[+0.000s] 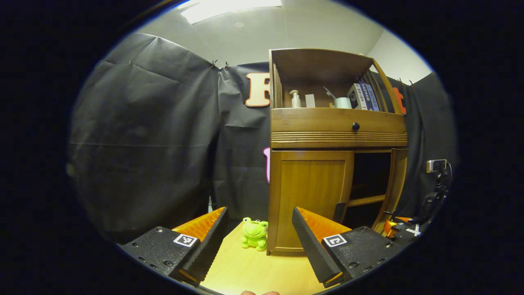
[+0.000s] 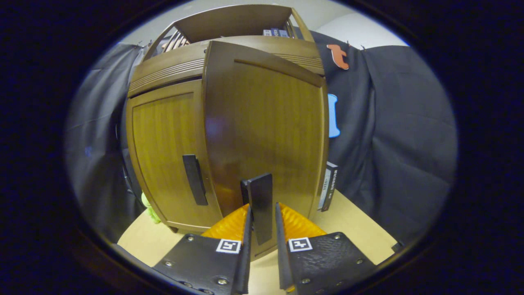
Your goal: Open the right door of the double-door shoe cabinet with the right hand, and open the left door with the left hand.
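Presently right tool (image 2: 262,223) clamped on handle (image 2: 258,205) of right door (image 2: 266,131), door swung ajar at 12 o'clock. Left tool (image 1: 258,239) gaped wide, empty, above bench (image 1: 254,270). Left door (image 1: 311,200) shut at 1 o'clock; frog toy (image 1: 254,234) beside cabinet (image 1: 339,127).

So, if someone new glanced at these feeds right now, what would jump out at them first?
Probably the right door swung out toward the camera in the right gripper view, with the right gripper closed on its dark handle. In the left gripper view, the left door is shut beside the dark open compartment, and the left gripper hangs open, short of it. A green frog plush sits on the tabletop at the cabinet's left corner.
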`<state>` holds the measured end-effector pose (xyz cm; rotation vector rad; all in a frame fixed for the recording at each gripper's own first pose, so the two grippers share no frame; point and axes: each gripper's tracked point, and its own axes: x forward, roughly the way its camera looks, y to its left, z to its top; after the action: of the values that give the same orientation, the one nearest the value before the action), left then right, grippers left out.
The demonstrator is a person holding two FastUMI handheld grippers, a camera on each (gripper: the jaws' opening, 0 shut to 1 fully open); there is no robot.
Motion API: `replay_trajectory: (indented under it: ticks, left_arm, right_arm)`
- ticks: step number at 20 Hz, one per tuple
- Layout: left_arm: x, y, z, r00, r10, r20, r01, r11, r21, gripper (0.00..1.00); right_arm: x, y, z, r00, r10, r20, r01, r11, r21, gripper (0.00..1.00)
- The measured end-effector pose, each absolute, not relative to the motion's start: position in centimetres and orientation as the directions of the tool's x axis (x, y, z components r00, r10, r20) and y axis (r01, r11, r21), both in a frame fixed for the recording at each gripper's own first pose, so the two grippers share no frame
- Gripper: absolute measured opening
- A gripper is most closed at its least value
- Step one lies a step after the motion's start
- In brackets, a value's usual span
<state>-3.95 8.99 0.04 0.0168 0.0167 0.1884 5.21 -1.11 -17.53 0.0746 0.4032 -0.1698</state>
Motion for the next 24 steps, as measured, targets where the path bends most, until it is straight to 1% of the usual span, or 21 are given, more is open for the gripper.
replay_trajectory:
  ticks: [3,4,5,6,7,13,14,17,18,21,22,23,24]
  left_arm:
    - [-3.7,7.7,-0.1,0.988,0.152,-0.022,-0.152,0.988,0.010,0.96]
    - [-3.6,7.4,-0.2,0.990,0.143,-0.022,-0.143,0.990,0.009,0.92]
    - [-3.6,7.2,-0.2,0.991,0.135,-0.023,-0.135,0.991,0.010,0.93]
    - [-3.6,6.9,-0.4,0.991,0.128,-0.025,-0.128,0.992,0.010,0.96]
    - [-3.6,6.6,-0.5,0.992,0.121,-0.027,-0.120,0.993,0.009,0.96]
    - [-3.1,5.1,-0.8,0.996,0.075,-0.041,-0.076,0.997,-0.015,0.96]
    - [-3.0,4.9,-1.0,0.997,0.066,-0.042,-0.067,0.998,-0.018,0.92]
    - [-2.7,3.9,-1.2,0.998,0.039,-0.047,-0.040,0.999,-0.023,0.92]
    - [-2.6,3.6,-1.3,0.998,0.032,-0.048,-0.033,0.999,-0.026,0.96]
    - [-2.2,2.8,-1.5,0.999,0.007,-0.051,-0.009,0.999,-0.030,0.96]
    - [-2.1,2.6,-1.6,0.999,0.001,-0.052,-0.003,1.000,-0.030,0.92]
    - [-1.9,2.5,-1.6,0.999,-0.003,-0.052,0.002,1.000,-0.030,0.96]
    - [-1.7,2.3,-1.7,0.999,-0.007,-0.053,0.005,0.999,-0.032,0.96]
  right_arm:
    - [4.0,-2.3,-17.3,0.901,-0.167,-0.401,0.200,0.979,0.042,0.29]
    - [3.6,-2.7,-17.2,0.898,-0.175,-0.403,0.209,0.977,0.041,0.28]
    - [3.2,-3.1,-17.2,0.896,-0.184,-0.404,0.218,0.975,0.040,0.28]
    - [2.9,-3.5,-17.1,0.893,-0.191,-0.407,0.225,0.974,0.036,0.32]
    - [2.5,-3.9,-17.0,0.892,-0.198,-0.407,0.231,0.972,0.034,0.28]
    - [0.5,-6.6,-16.7,0.876,-0.253,-0.412,0.286,0.958,0.021,0.28]
    - [0.1,-7.1,-16.7,0.873,-0.261,-0.413,0.295,0.955,0.019,0.28]
    - [-0.9,-8.7,-16.8,0.863,-0.290,-0.412,0.324,0.946,0.013,0.28]
    - [-1.0,-9.5,-16.8,0.857,-0.309,-0.412,0.342,0.940,0.008,0.28]
    - [-1.4,-11.6,-16.5,0.845,-0.341,-0.412,0.382,0.924,0.019,0.28]
    - [-1.6,-12.3,-16.5,0.839,-0.358,-0.410,0.397,0.918,0.011,0.28]
    - [-1.9,-12.9,-16.6,0.834,-0.375,-0.406,0.410,0.912,-0.001,0.27]
    - [-2.0,-13.7,-16.4,0.833,-0.384,-0.399,0.416,0.909,-0.005,0.24]
